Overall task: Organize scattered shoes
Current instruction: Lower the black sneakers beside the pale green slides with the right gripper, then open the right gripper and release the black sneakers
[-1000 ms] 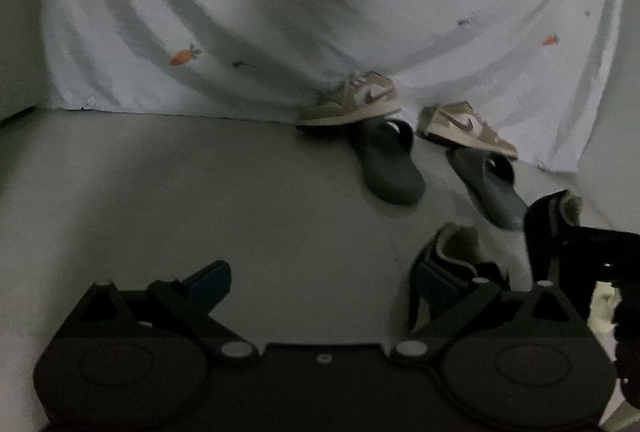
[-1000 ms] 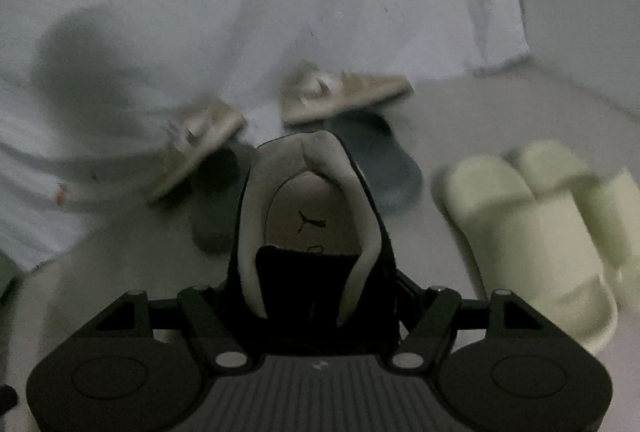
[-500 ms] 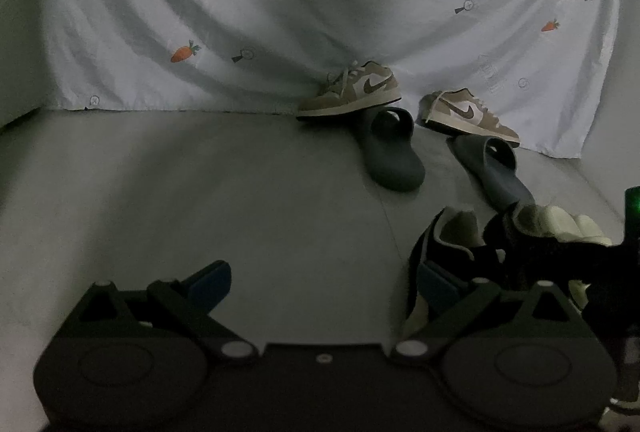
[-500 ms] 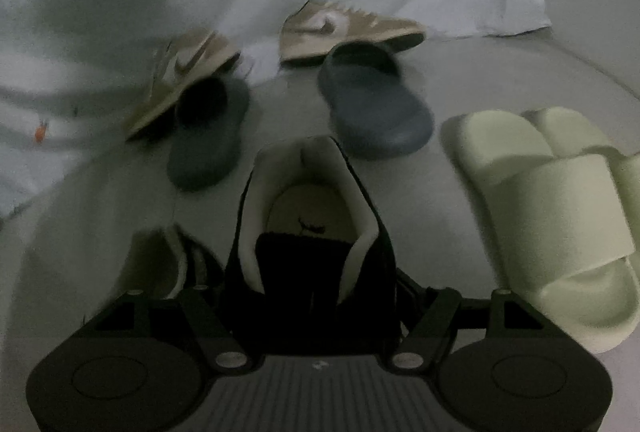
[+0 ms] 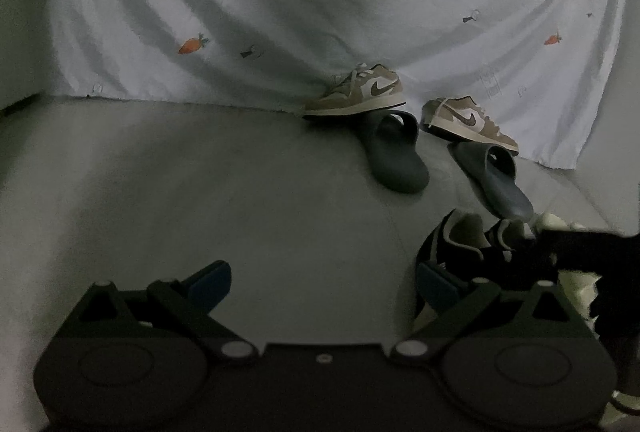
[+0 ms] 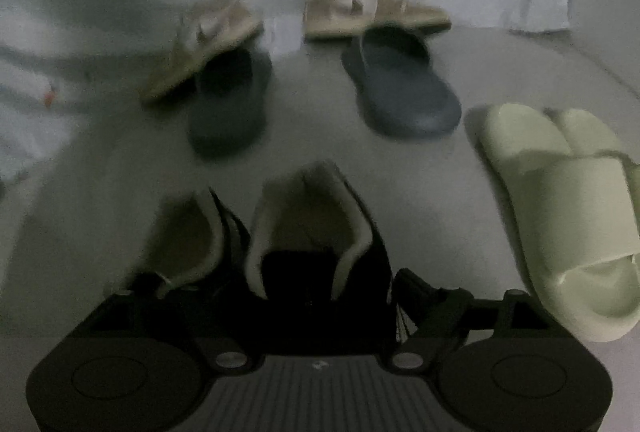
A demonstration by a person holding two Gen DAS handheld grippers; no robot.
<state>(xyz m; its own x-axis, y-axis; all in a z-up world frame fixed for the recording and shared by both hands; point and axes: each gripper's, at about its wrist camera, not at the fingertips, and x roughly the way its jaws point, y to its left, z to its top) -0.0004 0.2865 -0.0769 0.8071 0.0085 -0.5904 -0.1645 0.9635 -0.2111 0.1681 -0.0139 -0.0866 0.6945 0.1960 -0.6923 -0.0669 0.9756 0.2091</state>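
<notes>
The right tongs point(image 6: 320, 296) grip a black sneaker point(image 6: 316, 232) by its front, heel pointing away; no logo is readable through the blur. Its twin, the second black sneaker point(image 6: 192, 240), sits just left of the held one. The left tongs point(image 5: 322, 278) are spread wide and hold nothing, low over the floor point(image 5: 240, 192). Beyond the held sneaker lie two dark slides point(image 6: 400, 92), and pale green slides point(image 6: 560, 212) to its right. Farthest, against the carrot-print sheet point(image 5: 280, 12), two tan sneakers point(image 5: 356, 92) show swoosh marks.
</notes>
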